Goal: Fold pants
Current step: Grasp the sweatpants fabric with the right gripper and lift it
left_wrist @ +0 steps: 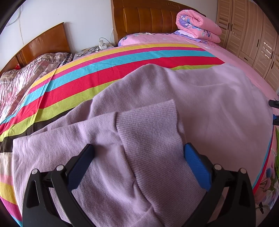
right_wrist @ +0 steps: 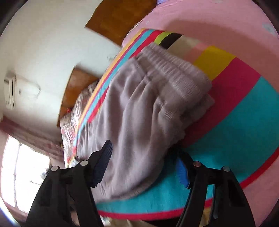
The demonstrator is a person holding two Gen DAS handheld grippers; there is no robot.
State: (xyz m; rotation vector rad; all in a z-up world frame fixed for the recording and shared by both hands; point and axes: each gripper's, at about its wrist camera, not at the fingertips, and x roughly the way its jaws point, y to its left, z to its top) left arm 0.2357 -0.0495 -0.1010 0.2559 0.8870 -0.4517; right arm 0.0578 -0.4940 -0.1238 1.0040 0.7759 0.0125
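Lilac knit pants (left_wrist: 200, 104) lie spread on a striped sheet on the bed. A ribbed cuff (left_wrist: 150, 139) lies folded over the fabric, between the open jaws of my left gripper (left_wrist: 139, 153), which hovers just over it. In the blurred, tilted right wrist view the pants (right_wrist: 139, 113) show their gathered waistband (right_wrist: 174, 73). My right gripper (right_wrist: 144, 155) is open astride the pants' near edge. Its right finger is partly hidden under the fabric.
The striped sheet (left_wrist: 104, 69) covers a pink bed (left_wrist: 240, 69). A rolled pink quilt (left_wrist: 197, 26) lies by the wooden headboard (left_wrist: 148, 15). A second bed with a patterned quilt (left_wrist: 26, 76) is at left. Wardrobes (left_wrist: 252, 35) stand at right.
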